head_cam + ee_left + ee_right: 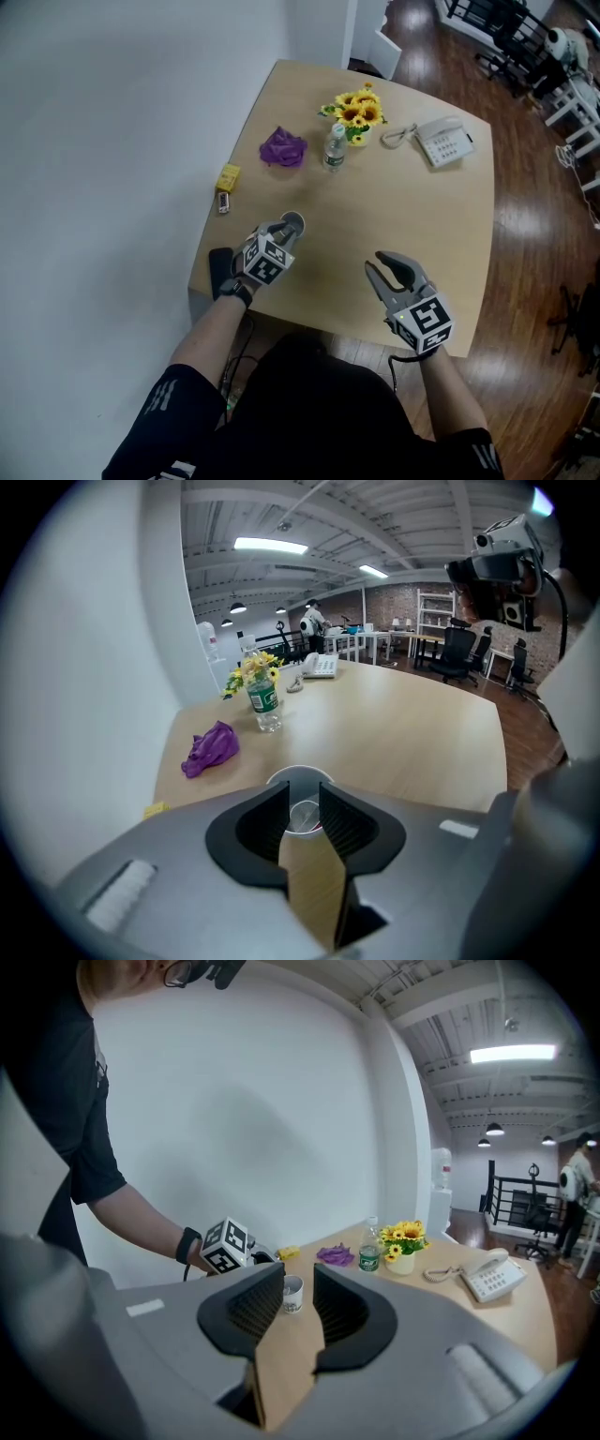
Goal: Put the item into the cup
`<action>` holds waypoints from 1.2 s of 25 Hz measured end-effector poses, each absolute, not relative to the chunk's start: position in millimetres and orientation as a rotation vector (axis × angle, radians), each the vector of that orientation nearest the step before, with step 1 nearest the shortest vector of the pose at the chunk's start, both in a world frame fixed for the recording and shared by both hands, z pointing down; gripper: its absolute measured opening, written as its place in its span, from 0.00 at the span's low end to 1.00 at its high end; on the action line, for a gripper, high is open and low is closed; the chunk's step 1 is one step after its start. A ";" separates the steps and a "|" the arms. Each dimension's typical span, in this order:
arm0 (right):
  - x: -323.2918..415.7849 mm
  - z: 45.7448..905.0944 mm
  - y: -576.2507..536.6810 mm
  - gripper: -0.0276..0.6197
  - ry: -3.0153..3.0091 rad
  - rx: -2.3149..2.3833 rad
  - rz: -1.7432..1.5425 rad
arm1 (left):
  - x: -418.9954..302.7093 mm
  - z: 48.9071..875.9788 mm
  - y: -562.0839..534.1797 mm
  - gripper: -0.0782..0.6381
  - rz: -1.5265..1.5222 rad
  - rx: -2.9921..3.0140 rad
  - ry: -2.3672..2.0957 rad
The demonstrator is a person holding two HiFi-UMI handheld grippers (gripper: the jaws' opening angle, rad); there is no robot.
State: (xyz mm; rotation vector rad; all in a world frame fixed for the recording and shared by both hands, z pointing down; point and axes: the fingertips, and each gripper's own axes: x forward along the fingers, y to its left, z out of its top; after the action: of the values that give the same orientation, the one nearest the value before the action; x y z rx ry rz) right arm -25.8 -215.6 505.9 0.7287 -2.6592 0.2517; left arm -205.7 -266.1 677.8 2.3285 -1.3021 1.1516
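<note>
Paper cup (293, 222) looks light, crushable: hold it low, gently. Your left gripper (283, 233) and right gripper (383, 266) gape empty.

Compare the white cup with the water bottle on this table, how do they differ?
The cup is white, opaque and open-topped; the water bottle is clear, green-labelled and capped. The cup is short and wide, the bottle taller and slimmer. The cup sits right at the left gripper; the bottle stands farther back beside the sunflowers. Both stand upright on the table.
</note>
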 end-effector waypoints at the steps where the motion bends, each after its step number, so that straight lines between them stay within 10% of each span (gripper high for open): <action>1: -24.3 505.7 -214.9 0.22 -2.661 0.732 0.251 | -206.0 676.2 -265.1 0.24 1.149 2.331 -1.305; 30: 62.2 436.0 -65.6 0.22 -2.738 0.925 0.131 | -153.3 502.3 -79.7 0.40 0.698 2.595 -1.404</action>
State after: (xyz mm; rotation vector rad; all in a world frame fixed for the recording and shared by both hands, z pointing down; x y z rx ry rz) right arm 62.2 -65.6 436.0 0.9249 -2.7376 0.1306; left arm -153.3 -79.7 502.3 2.5945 -1.4037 0.6981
